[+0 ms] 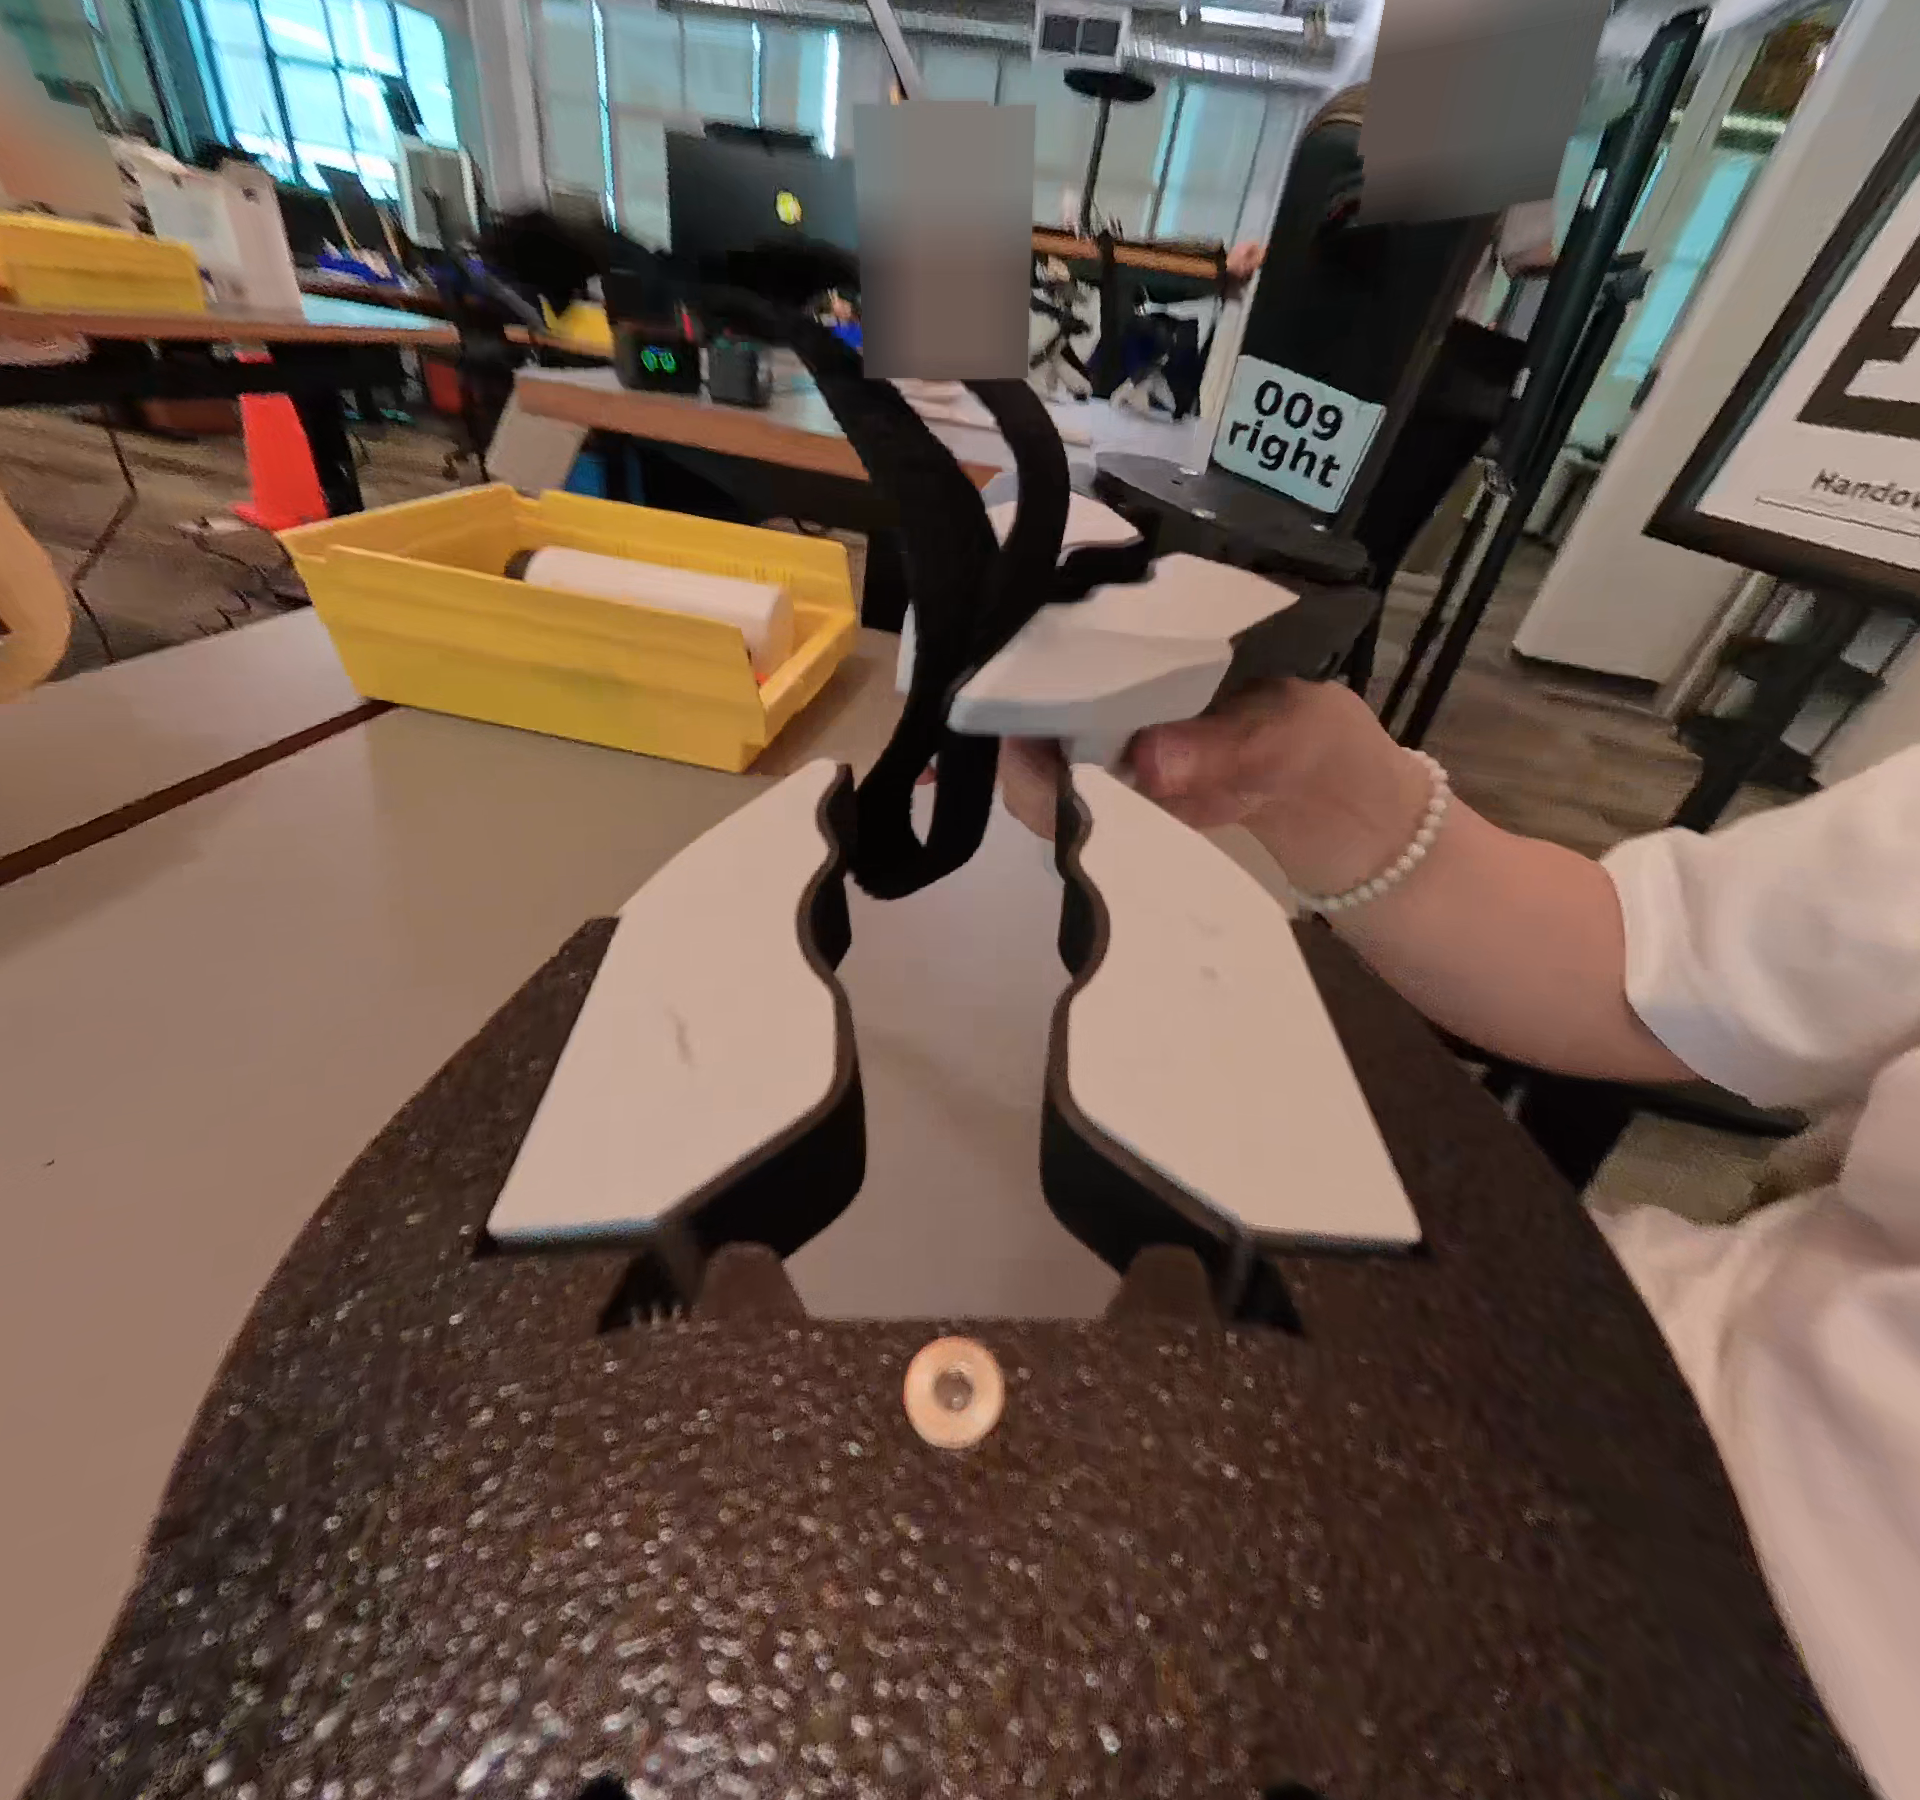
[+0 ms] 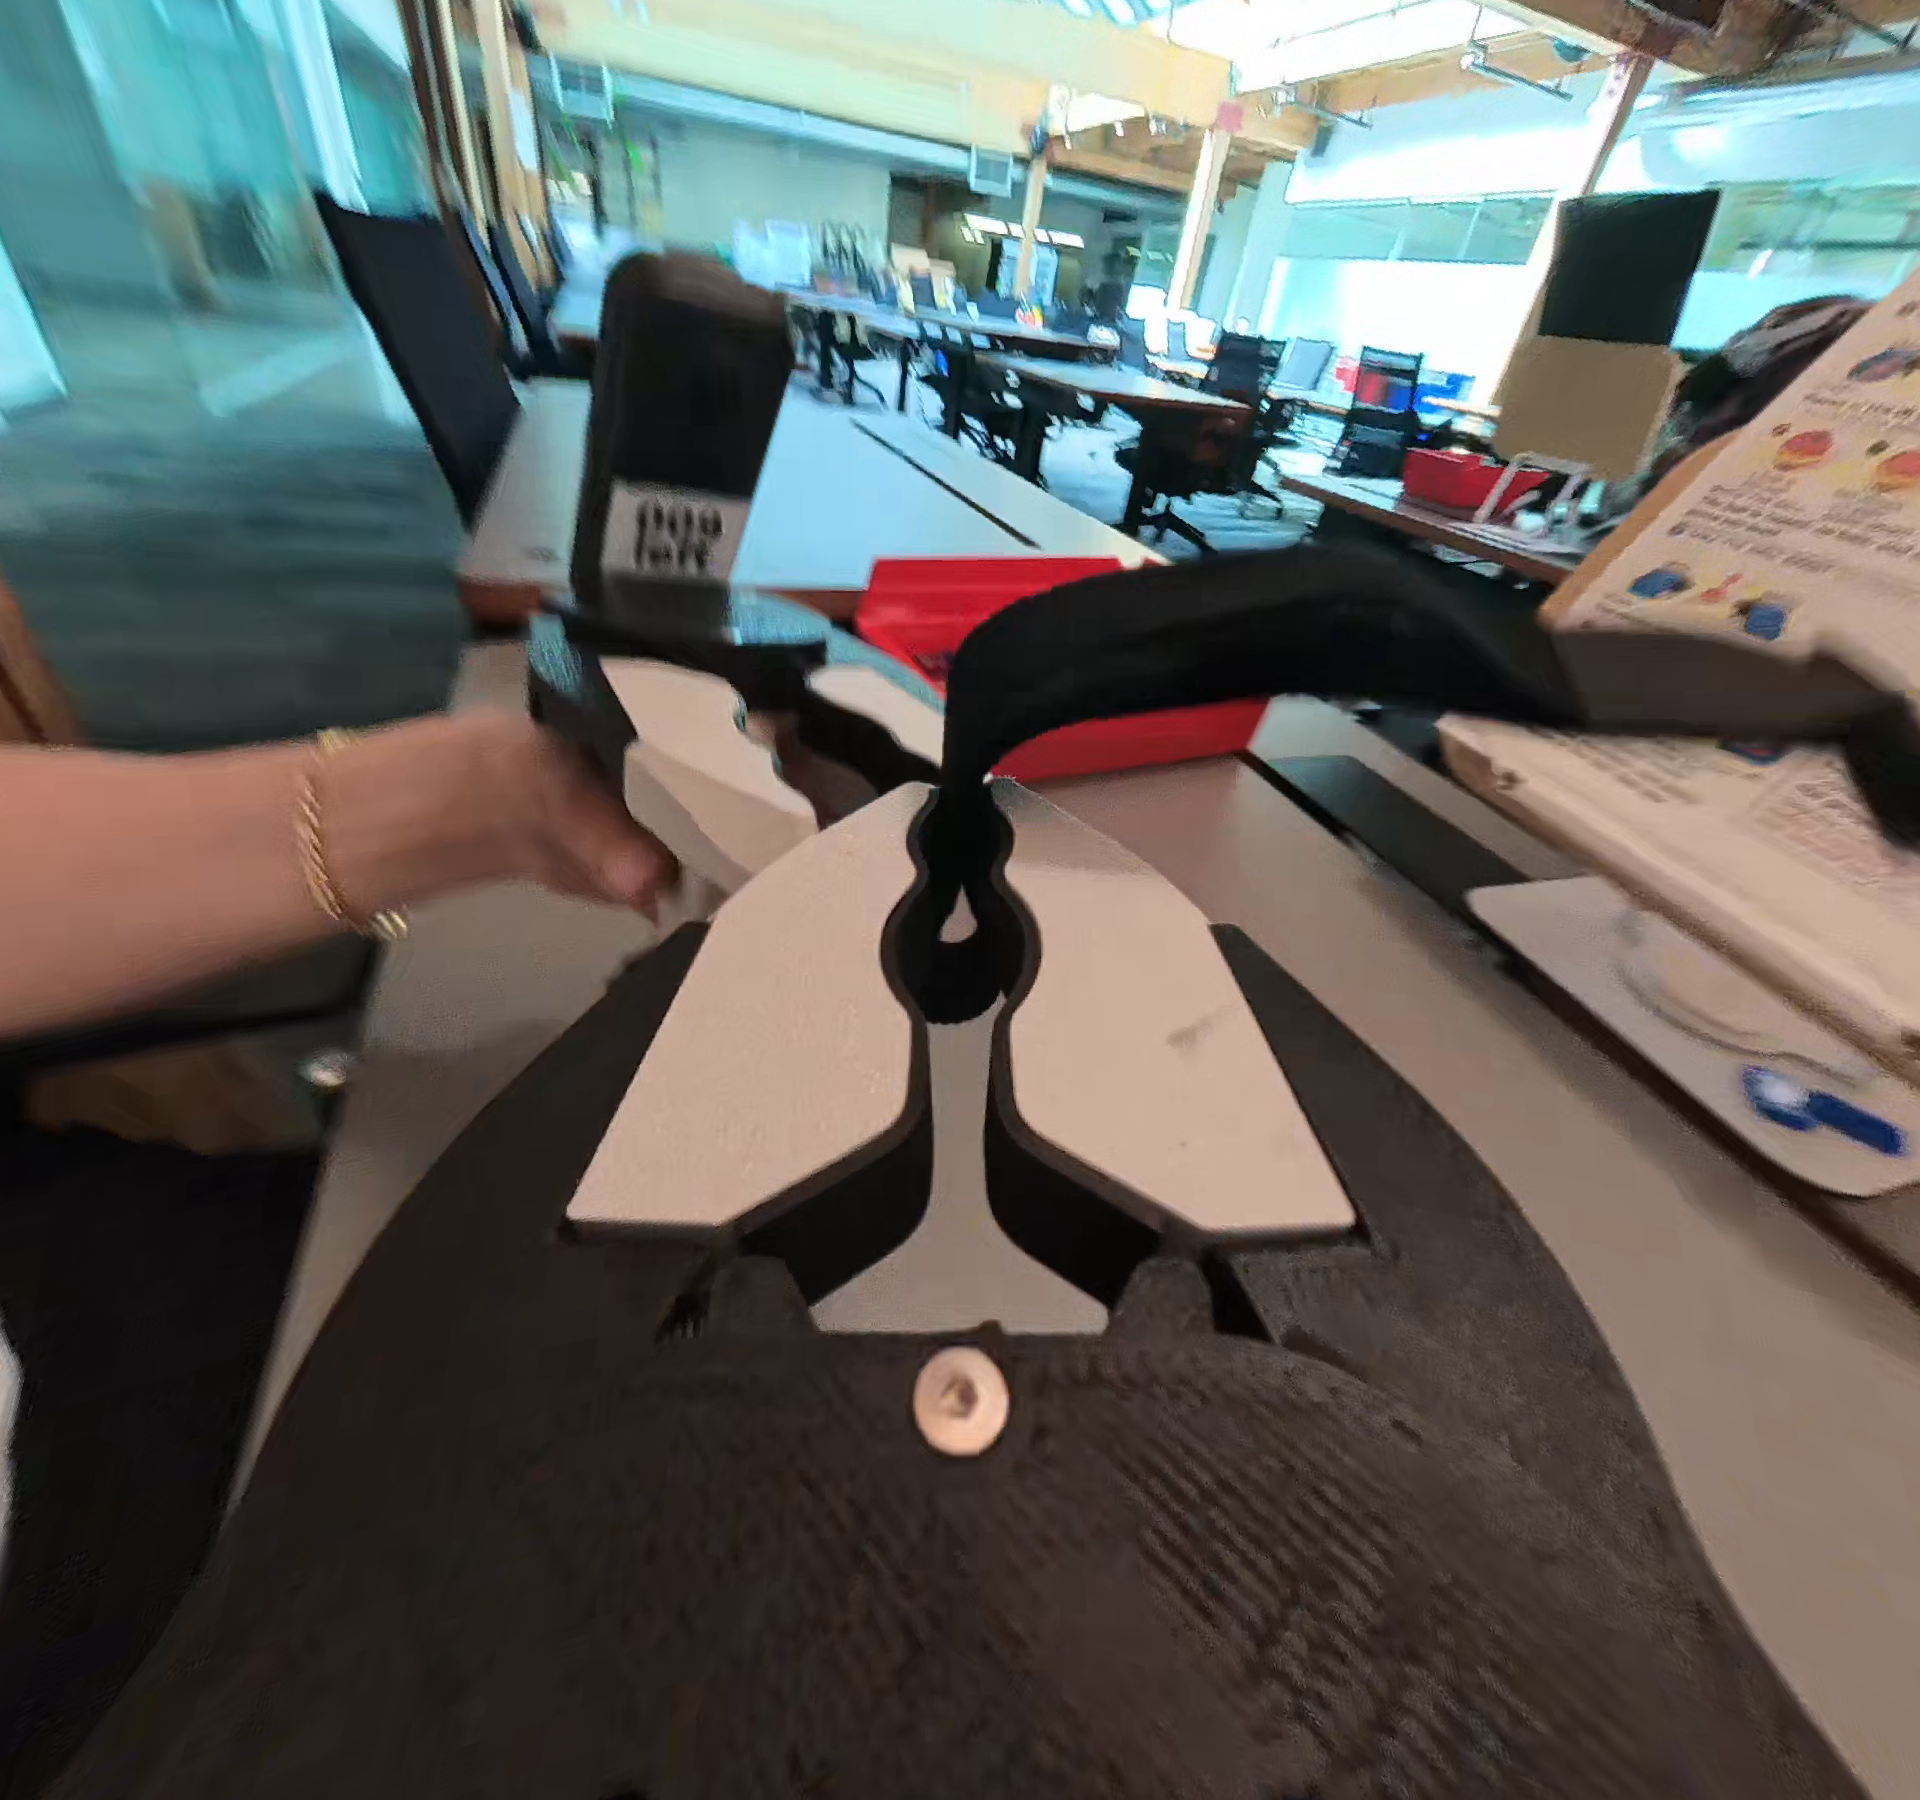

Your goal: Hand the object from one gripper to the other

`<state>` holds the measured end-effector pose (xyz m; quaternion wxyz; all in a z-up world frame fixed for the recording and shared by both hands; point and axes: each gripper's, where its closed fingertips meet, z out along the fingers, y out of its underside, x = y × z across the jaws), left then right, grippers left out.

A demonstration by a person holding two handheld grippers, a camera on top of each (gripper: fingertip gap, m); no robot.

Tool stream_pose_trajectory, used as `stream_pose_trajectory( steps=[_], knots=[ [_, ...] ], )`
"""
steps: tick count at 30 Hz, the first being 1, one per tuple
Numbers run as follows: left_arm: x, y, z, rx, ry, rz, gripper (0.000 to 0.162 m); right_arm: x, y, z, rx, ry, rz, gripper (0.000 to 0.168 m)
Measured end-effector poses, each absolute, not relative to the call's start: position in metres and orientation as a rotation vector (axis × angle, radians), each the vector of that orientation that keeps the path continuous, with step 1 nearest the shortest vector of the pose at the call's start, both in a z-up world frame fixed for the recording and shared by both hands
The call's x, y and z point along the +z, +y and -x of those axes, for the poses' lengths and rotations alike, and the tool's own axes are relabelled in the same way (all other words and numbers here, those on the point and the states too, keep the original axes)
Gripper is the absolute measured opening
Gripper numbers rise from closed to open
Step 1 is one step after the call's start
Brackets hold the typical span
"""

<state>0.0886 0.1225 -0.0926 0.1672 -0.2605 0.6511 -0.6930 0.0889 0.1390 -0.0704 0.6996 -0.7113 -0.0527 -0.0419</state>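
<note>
A black fabric strap (image 1: pixel 925 670) hangs from my right gripper (image 1: pixel 1039 587), which a hand holds just past my left gripper's tips. My left gripper (image 1: pixel 951 794) is open and empty. The strap's lower loop dangles between its white fingertips (image 1: pixel 748 877), close to the left one; I cannot tell if it touches. In the right wrist view, my right gripper (image 2: pixel 966 805) is shut on a folded loop of the strap (image 2: pixel 1247 618), whose rest runs up and to the right. The left gripper (image 2: pixel 790 742) sits open just beyond, to the left.
A yellow bin (image 1: pixel 561 680) holding a white roll stands on the grey table (image 1: pixel 260 971) ahead left. A red bin (image 2: pixel 1132 732) sits behind the grippers. Printed cardboard packages (image 2: pixel 1714 815) lie at the right. A black tripod (image 1: pixel 1558 400) stands beyond the table edge. My left and right fingertips are right by each other.
</note>
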Motion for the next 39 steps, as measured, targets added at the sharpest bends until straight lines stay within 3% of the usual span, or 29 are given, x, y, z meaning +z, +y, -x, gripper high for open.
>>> stream_pose_trajectory(
  steps=[10,14,19,21,22,25,27,36,39],
  knots=[
    [-0.070,0.121,-0.089,-2.057,2.101,0.854,0.044,-0.101,0.146,-0.081,-0.186,-0.226,1.747,0.004],
    [-0.077,0.121,-0.097,-2.005,2.135,0.948,0.033,-0.102,0.144,-0.084,-0.197,-0.236,1.753,0.004],
    [-0.079,0.124,-0.103,-2.013,2.065,0.981,0.005,-0.109,0.144,-0.091,-0.274,-0.237,1.793,0.004],
    [-0.078,0.124,-0.102,-2.026,2.045,0.948,0.004,-0.109,0.144,-0.091,-0.252,-0.229,1.773,0.005],
    [-0.077,0.124,-0.101,-2.033,2.029,0.907,0.004,-0.109,0.144,-0.090,-0.229,-0.228,1.765,0.007],
    [-0.072,0.128,-0.098,-2.036,1.976,0.816,0.004,-0.103,0.139,-0.083,-0.098,-0.226,1.719,0.041],
    [-0.071,0.130,-0.093,-2.010,1.986,0.712,0.004,-0.090,0.132,-0.080,0.083,-0.152,1.648,0.052],
    [-0.094,0.116,-0.078,-1.859,2.174,0.387,0.004,-0.068,0.128,-0.076,0.553,0.073,1.475,0.048],
    [-0.101,0.113,-0.081,-1.819,2.195,0.407,0.004,-0.066,0.131,-0.085,0.409,0.068,1.441,0.013]
  ],
)
